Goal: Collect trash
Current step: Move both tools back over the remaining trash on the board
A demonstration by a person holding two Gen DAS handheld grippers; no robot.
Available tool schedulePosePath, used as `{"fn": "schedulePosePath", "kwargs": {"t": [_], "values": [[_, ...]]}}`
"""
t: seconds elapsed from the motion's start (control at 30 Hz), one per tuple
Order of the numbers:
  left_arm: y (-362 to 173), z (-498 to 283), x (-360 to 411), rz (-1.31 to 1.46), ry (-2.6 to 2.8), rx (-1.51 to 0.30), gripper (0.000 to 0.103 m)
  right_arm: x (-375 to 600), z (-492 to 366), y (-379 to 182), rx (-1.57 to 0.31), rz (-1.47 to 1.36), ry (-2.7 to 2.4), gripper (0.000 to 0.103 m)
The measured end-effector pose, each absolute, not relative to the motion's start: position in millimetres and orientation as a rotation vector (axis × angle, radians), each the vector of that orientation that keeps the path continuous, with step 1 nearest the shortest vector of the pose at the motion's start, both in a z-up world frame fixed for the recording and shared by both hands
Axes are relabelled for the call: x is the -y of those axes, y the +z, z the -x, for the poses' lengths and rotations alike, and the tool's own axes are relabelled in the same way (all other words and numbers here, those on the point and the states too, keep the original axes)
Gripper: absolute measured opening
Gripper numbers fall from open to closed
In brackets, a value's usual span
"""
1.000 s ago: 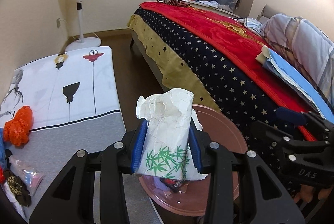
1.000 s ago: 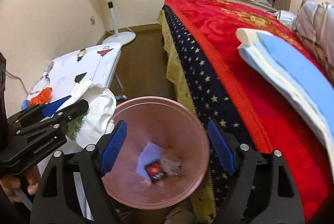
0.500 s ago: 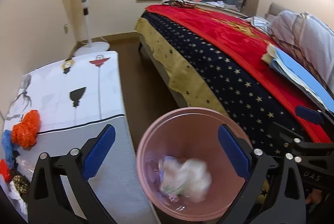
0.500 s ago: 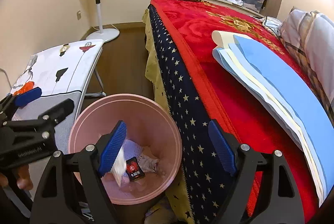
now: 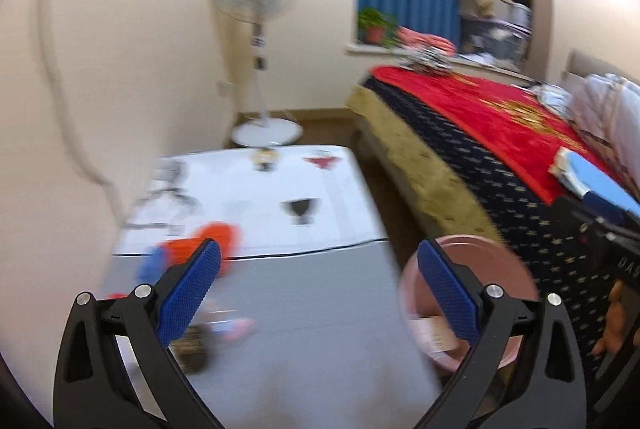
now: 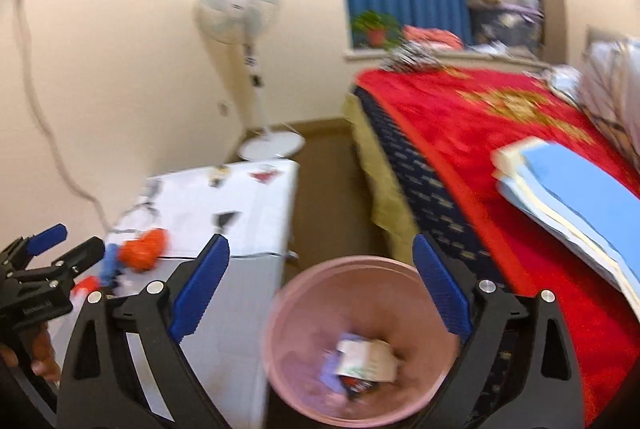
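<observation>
Both grippers, left point(image 5: 318, 287) and right point(image 6: 320, 283), have fingers spread and empty, the left facing scraps point(image 5: 218, 257) on the surface point(image 5: 304, 317), probably for the bin point(image 6: 360, 345).

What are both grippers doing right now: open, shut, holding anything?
Left gripper: open, holding nothing.
Right gripper: open, holding nothing, above the pink bin.

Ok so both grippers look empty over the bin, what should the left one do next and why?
Probably carry the left gripper toward the orange crumpled trash on the ironing board and close on it. Its jaws stand wide open with nothing between them, the pink bin already holds the white wrapper, and more scraps lie beside the orange piece.
</observation>
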State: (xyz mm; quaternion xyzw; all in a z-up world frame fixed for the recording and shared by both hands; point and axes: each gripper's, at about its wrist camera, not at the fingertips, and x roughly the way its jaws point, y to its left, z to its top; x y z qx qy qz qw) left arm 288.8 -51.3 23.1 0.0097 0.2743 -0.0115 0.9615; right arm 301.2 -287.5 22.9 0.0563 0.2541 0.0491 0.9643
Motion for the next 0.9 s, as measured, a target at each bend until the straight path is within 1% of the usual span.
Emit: {"fn": "schedulePosePath", "kwargs": {"t": [0.2,0.4,0.5,0.63,0.9], "values": [[40.0,-235.4,-39.4,-0.040,0.170,-0.478,0.095,213.9,-292.0,37.0,-0.438,-0.139,0.233,0.092],[41.8,-206.0,-100.9,0.034,0.316,-0.422,0.095,145.8,-301.2,24.2,-0.454,-0.095,0.283,0.093],[34.2,-208.3,-119.9,0.053,0.337,-0.427,0.095,119.9,-308.9,12.6,-0.483,-0.064,0.300,0.092],[26.0,-217.3,-125.5,0.018,0.362,-0.446,0.095,89.1,-323.1,-11.1,-0.544,-0.036,0.330,0.092],[24.5,-222.3,-149.5,0.070,0.413,-0.454,0.095,34.9,-348.7,-64.3,-0.661,0.057,0.343,0.092]]}}
